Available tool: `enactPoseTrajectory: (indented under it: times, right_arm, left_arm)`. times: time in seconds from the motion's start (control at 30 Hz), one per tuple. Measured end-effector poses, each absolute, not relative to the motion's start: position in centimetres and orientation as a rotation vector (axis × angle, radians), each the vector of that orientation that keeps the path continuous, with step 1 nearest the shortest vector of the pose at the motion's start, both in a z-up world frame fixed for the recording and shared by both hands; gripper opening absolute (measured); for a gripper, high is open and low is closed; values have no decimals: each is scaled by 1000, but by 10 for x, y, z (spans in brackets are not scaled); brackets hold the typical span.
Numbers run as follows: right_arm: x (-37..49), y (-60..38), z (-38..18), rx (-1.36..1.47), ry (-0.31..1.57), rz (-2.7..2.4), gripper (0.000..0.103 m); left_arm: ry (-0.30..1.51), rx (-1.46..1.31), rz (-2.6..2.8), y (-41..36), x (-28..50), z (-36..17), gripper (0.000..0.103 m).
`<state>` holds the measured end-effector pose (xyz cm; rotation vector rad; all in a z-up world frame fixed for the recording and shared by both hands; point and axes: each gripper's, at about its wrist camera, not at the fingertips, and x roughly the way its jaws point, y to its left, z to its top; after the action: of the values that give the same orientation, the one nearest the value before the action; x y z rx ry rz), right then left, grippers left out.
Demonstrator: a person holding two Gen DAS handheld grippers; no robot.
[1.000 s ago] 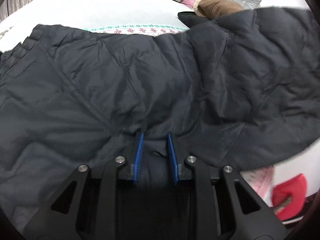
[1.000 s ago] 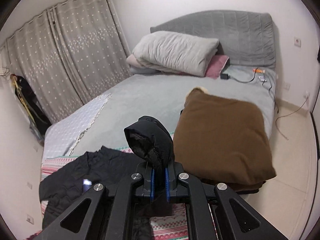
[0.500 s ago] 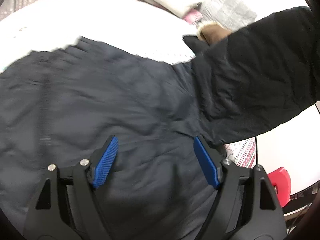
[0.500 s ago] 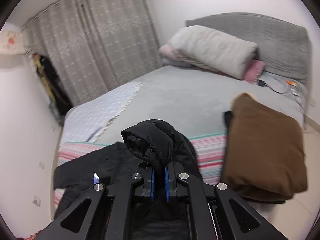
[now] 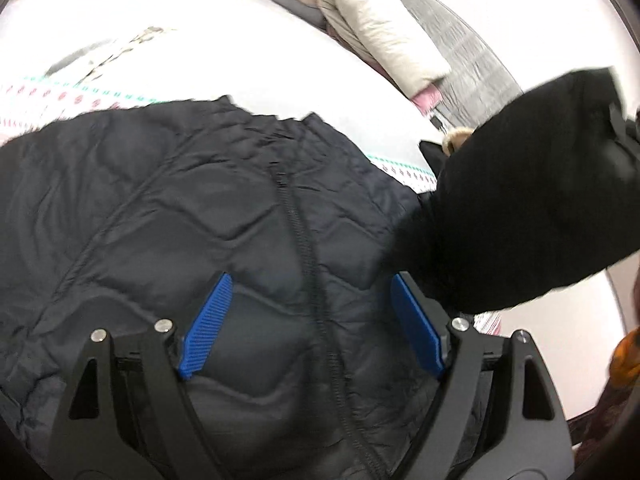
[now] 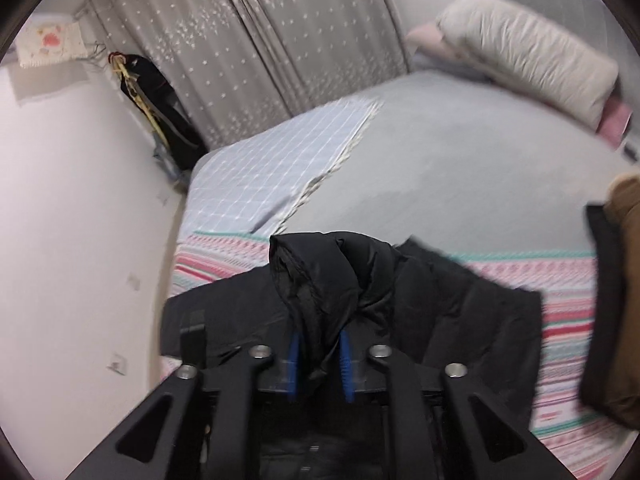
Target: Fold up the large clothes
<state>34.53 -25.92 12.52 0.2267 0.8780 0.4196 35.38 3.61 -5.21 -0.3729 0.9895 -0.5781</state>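
Observation:
A large black quilted jacket (image 5: 240, 220) lies spread on the bed with its zipper (image 5: 308, 260) running down the middle. Just above it my left gripper (image 5: 310, 320) stands open, its blue pads wide apart and nothing between them. One sleeve (image 5: 520, 220) of the jacket is lifted over the right side. In the right wrist view the bunched end of that sleeve (image 6: 328, 272) stands between the pads of my right gripper (image 6: 320, 360). Its jaws are opening and the pads have drawn off the fabric. The jacket's body (image 6: 460, 304) lies below.
The jacket rests on a striped pink and teal blanket (image 6: 568, 320) over a grey bed (image 6: 460, 160). A folded brown garment (image 6: 624, 280) lies at the right. Pillows (image 6: 528, 60) sit at the head. A checked cover (image 6: 272, 168), curtains (image 6: 280, 40) and a hanging black bag (image 6: 156, 112) are at the left.
My left gripper let go of the jacket, opened wide and moved across it. My right gripper swung left over the jacket with the sleeve, and its pads have parted.

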Motion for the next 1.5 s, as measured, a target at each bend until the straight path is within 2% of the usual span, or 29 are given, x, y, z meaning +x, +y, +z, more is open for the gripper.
enactPoseTrajectory:
  times: [0.03,0.07,0.13,0.37,0.4,0.43,0.47,0.5,0.53,0.63,0.77,0.97,1.0,1.03,1.1,1.13,1.2,1.3,1.5]
  right_arm:
    - [347,-261,120,241,876,424,33]
    - [348,-266,117,245,872,414,44]
    - [349,-285,107,261,866,373,51]
    - [353,-368,49,318,913,173,52]
    - [353,-380,35,309,928,126,52]
    - [353,-390,19,294,947,76,52]
    - [352,-400,3,277,966,27,52]
    - [349,-406,-10,259,981,-12,52]
    - [347,-412,-27,231,998,-55,52]
    - [344,-417,-65,175,1021,-82,51]
    - [344,-422,-99,174,1040,-141,51]
    - [341,-433,-124,201,1040,-210,51]
    - [340,-433,-121,192,1044,-223,52]
    - [337,-431,-116,183,1048,-234,53]
    - [323,-427,-96,169,1018,-252,53]
    - [312,-424,-83,170,992,-265,54]
    - [293,-421,-62,189,943,-273,65]
    - [266,-412,-33,221,870,-242,76]
    - [213,-378,-4,183,822,-173,81]
  left_arm:
    - [990,-393,-575,41,355,-55,82]
    - [989,-421,-572,48,357,-57,82]
    - [990,-462,-575,55,359,-61,82]
    - [1037,-384,-537,33,367,-77,82]
    - [1041,-362,-516,29,367,-78,76]
    - [1041,-338,-485,25,366,-79,59]
    - [1049,-311,-453,22,366,-81,49]
    - [1076,-257,-397,17,366,-84,29]
    - [1095,-226,-369,14,365,-87,20]
    - [1129,-156,-333,4,358,-88,14]
    - [1126,-48,-296,-6,347,-86,14]
    - [1118,7,-250,-9,344,-88,32]
    - [1107,11,-258,-10,340,-83,45]
    - [1090,6,-282,-10,336,-76,63]
    - [1026,-21,-322,-5,322,-58,83]
    - [986,-34,-327,1,313,-46,84]
    - [962,-51,-337,10,301,-30,84]
    - [977,-92,-360,26,284,-12,87]
    - [957,-156,-297,75,247,9,90]
